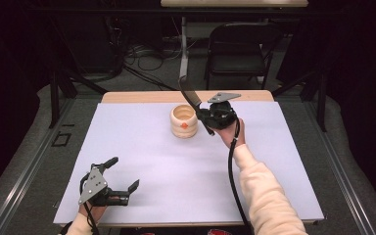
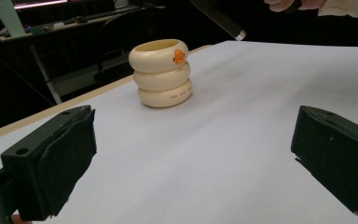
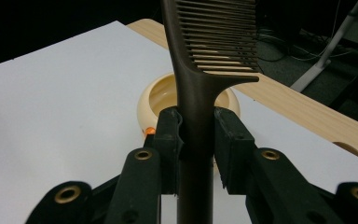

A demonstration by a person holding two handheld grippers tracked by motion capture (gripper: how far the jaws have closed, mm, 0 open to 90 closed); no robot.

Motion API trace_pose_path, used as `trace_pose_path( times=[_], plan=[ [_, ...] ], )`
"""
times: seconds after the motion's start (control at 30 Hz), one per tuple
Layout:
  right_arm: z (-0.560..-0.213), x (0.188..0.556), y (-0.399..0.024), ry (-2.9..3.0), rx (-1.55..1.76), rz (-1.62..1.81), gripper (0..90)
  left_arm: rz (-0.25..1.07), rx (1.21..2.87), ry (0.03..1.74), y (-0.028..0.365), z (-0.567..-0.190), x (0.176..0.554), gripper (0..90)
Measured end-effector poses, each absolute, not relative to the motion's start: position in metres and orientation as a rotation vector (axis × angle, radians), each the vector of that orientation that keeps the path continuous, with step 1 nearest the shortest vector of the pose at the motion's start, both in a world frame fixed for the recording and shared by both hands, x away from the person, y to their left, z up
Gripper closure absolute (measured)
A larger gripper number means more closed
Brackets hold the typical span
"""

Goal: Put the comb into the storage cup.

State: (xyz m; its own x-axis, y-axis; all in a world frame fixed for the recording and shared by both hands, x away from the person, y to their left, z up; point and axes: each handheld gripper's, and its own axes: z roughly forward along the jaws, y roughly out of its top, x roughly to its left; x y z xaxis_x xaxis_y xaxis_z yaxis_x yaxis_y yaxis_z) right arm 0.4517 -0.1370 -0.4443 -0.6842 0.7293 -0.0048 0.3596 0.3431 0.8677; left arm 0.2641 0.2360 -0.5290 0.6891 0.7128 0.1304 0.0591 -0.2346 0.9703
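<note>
Gripping a dark comb [image 3: 200, 79] by its handle, the right gripper [image 1: 210, 116] hangs just beside the cream holder [image 1: 184, 121]. Left gripper [image 1: 122, 174] rests well apart from that holder, jaws wide apart and empty.

Bare white sheet [image 1: 176, 181] between left gripper [image 1: 122, 177] and cream holder [image 1: 184, 121]: free passage. Holder just beside right gripper [image 1: 203, 115], blocking on its left. Clamped comb [image 1: 190, 95] sticking up past holder rim.
</note>
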Motion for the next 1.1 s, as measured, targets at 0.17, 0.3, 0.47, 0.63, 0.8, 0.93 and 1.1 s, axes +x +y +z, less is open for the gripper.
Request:
trace_pose_path(
  times=[0.17,0.3,0.47,0.63,0.8,0.93,1.1],
  plan=[
    [-0.442,0.453,-0.135,2.220,0.945,1.287,72.4,0.689,1.720,0.623,0.236,-0.529,0.264,0.0],
    [-0.440,0.454,-0.133,2.219,0.942,1.295,72.4,0.689,1.719,0.623,0.236,-0.529,0.264,0.0],
    [-0.439,0.455,-0.130,2.218,0.930,1.299,72.4,0.688,1.719,0.624,0.236,-0.529,0.265,0.0],
    [-0.436,0.456,-0.130,2.215,0.925,1.304,72.4,0.691,1.719,0.621,0.236,-0.529,0.264,0.0],
    [-0.430,0.458,-0.129,2.200,0.914,1.322,72.4,0.689,1.719,0.623,0.236,-0.529,0.264,0.0],
    [-0.427,0.460,-0.127,2.196,0.902,1.328,72.4,0.688,1.719,0.623,0.236,-0.529,0.264,0.0],
    [-0.425,0.462,-0.124,2.193,0.887,1.334,72.4,0.686,1.718,0.622,0.236,-0.529,0.264,0.0]
  ],
)
